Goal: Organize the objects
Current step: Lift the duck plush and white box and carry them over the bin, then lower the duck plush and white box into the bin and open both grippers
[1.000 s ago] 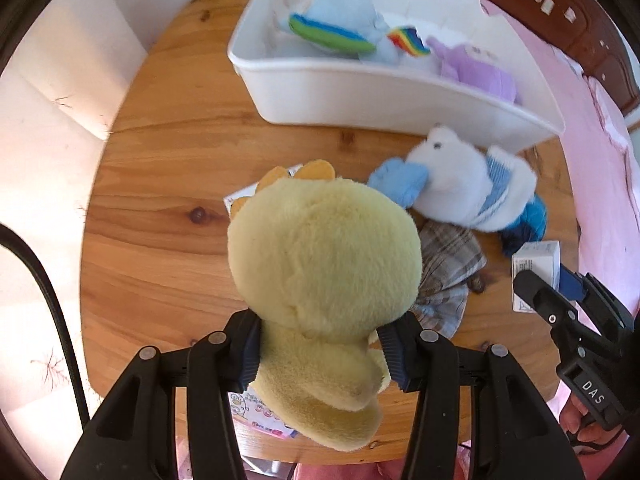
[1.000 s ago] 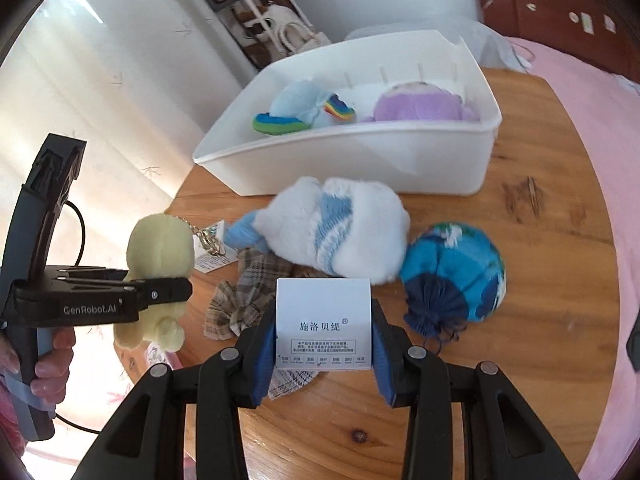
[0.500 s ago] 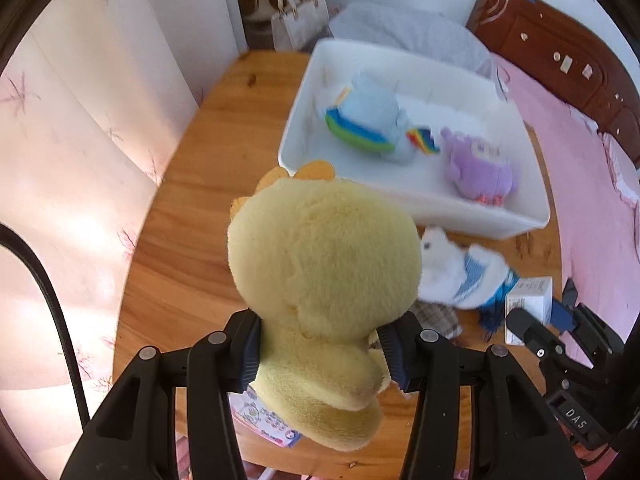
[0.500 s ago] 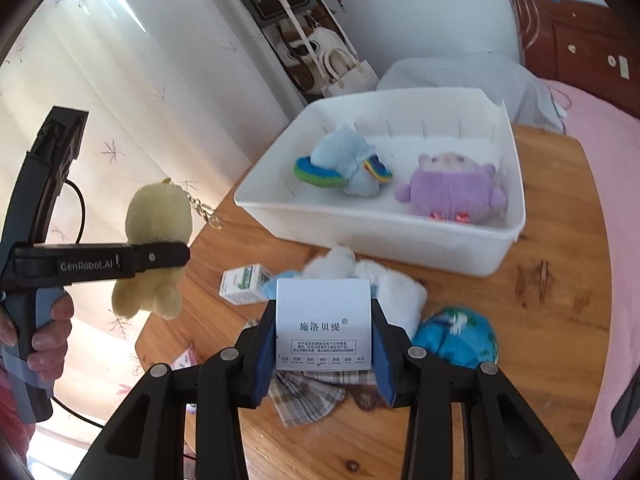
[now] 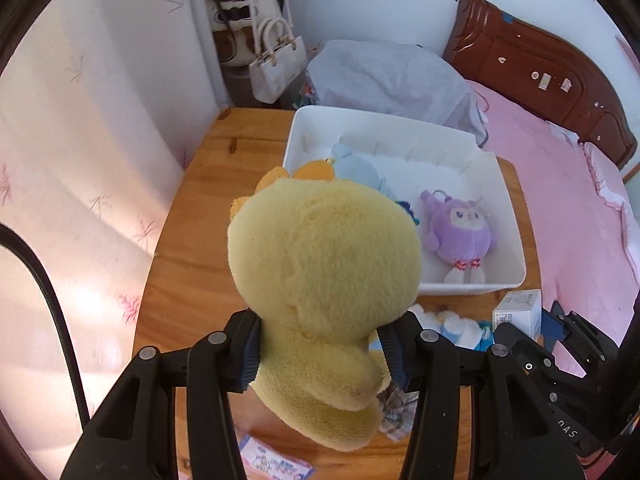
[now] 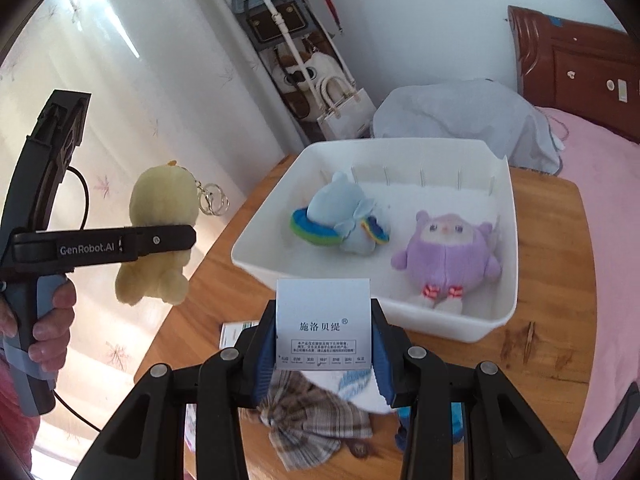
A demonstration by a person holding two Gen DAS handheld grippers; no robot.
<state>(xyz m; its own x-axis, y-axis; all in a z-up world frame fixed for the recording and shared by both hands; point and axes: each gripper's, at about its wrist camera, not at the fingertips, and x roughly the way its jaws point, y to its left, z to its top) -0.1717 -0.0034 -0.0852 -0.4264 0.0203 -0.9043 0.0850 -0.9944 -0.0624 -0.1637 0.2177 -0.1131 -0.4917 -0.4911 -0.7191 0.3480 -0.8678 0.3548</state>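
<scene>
My left gripper [image 5: 320, 354] is shut on a yellow plush duck [image 5: 324, 264] and holds it high above the round wooden table [image 5: 192, 240]; the duck [image 6: 160, 232] also shows in the right wrist view. My right gripper [image 6: 322, 344] is shut on a small white box [image 6: 322, 324] with printed text, held above the table in front of the white bin [image 6: 452, 320]. The bin [image 5: 304, 136] holds a purple plush [image 6: 444, 252] and a light blue plush with a rainbow tail [image 6: 340, 220].
A plaid cloth [image 6: 312, 424], a white and blue plush [image 5: 448, 326] and a small carton [image 6: 236, 330] lie on the table below the grippers. A printed packet [image 5: 276, 460] lies at the near edge. A pink bed [image 5: 560, 200] stands to the right; handbags [image 6: 340, 112] hang by the wall.
Both grippers have risen well above the table with their loads, so the bin's inside now shows from above. Both grips are unchanged.
</scene>
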